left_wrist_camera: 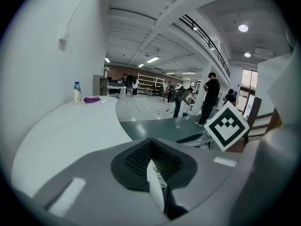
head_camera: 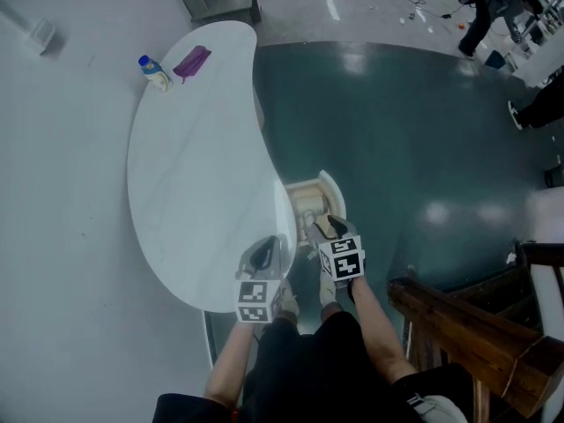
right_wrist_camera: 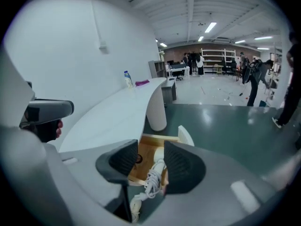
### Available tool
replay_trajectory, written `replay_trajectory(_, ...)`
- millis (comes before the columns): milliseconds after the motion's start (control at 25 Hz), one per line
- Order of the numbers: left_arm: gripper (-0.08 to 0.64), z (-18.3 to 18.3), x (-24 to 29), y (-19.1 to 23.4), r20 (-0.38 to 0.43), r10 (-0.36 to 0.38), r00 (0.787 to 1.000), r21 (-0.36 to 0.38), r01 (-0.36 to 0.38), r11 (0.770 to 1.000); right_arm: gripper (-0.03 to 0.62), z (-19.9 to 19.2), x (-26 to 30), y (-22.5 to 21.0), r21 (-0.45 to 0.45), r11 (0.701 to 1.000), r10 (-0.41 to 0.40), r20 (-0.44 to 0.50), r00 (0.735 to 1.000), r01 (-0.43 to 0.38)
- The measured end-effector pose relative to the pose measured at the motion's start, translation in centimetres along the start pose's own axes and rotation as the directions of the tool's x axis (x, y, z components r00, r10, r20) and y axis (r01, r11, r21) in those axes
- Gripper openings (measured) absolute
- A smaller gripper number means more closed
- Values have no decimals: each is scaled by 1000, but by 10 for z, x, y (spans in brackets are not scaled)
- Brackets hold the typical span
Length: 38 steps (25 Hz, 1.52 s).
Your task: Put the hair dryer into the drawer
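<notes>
The wooden drawer (head_camera: pixel 333 192) stands pulled out from under the white table (head_camera: pixel 189 192). In it lies the white hair dryer (right_wrist_camera: pixel 159 153) with its coiled cord (right_wrist_camera: pixel 150 179). My right gripper (right_wrist_camera: pixel 150 149) hangs above the drawer, jaws open, nothing between them; the dryer and cord show through the gap. In the head view it is the right gripper (head_camera: pixel 330 229) over the drawer's near end. My left gripper (head_camera: pixel 262 256) hovers over the table's near edge beside the drawer. In its own view the left gripper (left_wrist_camera: pixel 151 142) has its tips together, holding nothing.
A small bottle (head_camera: pixel 155 72) and a purple object (head_camera: pixel 191 63) sit at the table's far end. The table's white leg (right_wrist_camera: pixel 156 112) stands behind the drawer. Dark wooden furniture (head_camera: pixel 467 333) is close on the right. People stand far off across the green floor (head_camera: pixel 397 130).
</notes>
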State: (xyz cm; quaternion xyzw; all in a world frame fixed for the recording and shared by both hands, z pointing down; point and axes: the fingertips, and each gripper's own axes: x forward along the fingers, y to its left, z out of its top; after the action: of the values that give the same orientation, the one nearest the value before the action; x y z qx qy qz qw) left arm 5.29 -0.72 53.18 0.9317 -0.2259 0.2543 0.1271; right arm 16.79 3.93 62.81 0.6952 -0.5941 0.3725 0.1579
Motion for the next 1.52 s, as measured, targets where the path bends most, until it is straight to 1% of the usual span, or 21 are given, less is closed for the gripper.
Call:
replay_trajectory(120, 8, 19, -12, -4, 39, 14, 999, 30, -15, 999, 145, 21, -27, -1, -25, 999, -19, 71, 997, 21)
replay_trajectory(320, 8, 45, -29, -10, 92, 25, 995, 22, -27, 999, 105, 54, -71, 2, -57, 997, -35, 169, 985, 45)
replay_trajectory(480, 8, 58, -41, -15, 122, 21, 992, 27, -24, 999, 93, 74, -102, 10, -89, 994, -37, 243, 969, 60)
replay_trajectory(720, 8, 83, -61, -20, 188, 21, 982, 50, -31, 998, 48, 96, -146, 18, -127, 987, -54, 341, 938, 103)
replay_trajectory(920, 8, 97, -80, -21, 230, 25, 973, 66, -41, 997, 5, 105, -180, 23, -135, 982, -68, 415, 907, 135)
replay_trajectory(1080, 8, 104, -94, -18, 255, 26, 967, 93, -52, 994, 5, 110, -199, 27, -141, 977, -75, 467, 881, 158)
replay_trajectory(1280, 8, 105, -108, -18, 273, 21, 962, 142, -62, 988, 3, 107, -215, 37, -164, 974, -54, 496, 867, 154)
replay_trajectory(1520, 8, 104, -115, -14, 291, 18, 957, 144, -62, 988, 3, 106, -225, 47, -191, 968, -40, 523, 852, 163)
